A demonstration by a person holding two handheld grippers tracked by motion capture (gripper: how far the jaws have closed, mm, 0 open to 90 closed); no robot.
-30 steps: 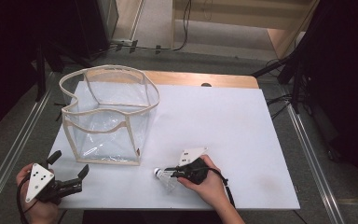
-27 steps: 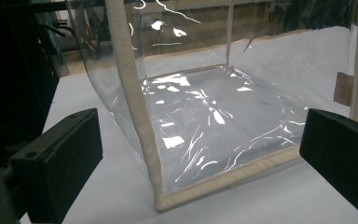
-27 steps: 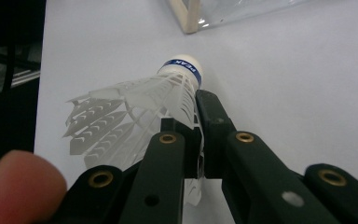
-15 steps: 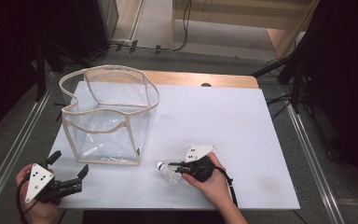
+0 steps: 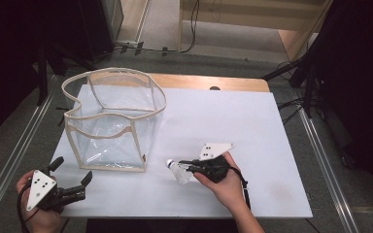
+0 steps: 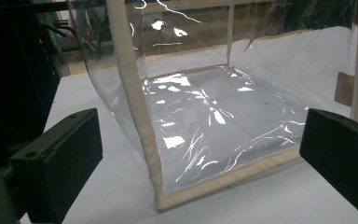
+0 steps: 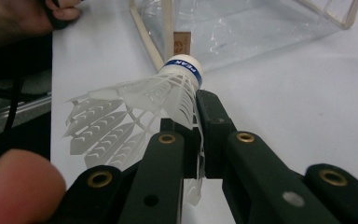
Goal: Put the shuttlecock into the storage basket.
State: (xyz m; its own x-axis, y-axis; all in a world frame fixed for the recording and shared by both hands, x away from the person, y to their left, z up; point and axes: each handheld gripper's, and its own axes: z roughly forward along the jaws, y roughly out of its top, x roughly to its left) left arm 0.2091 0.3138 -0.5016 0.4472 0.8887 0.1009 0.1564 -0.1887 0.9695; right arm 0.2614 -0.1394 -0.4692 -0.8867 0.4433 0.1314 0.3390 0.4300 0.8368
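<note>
Right gripper [image 7: 193,140] clamped on the skirt of the shuttlecock [image 7: 168,98], held just above the table [image 5: 252,121] near the clear bag [image 5: 111,121]. Judged very light; the thin plastic skirt crushes easily (cork end is stiffer), so grip gently near the cork. Left gripper [image 5: 70,179] jaws apart, empty, facing the bag.

Blue band round the cork of the shuttlecock [image 7: 182,68]: white letters "PEAK". Small brown tag [image 7: 181,44] on the clear bag [image 7: 261,23]: round mark, not legible
</note>
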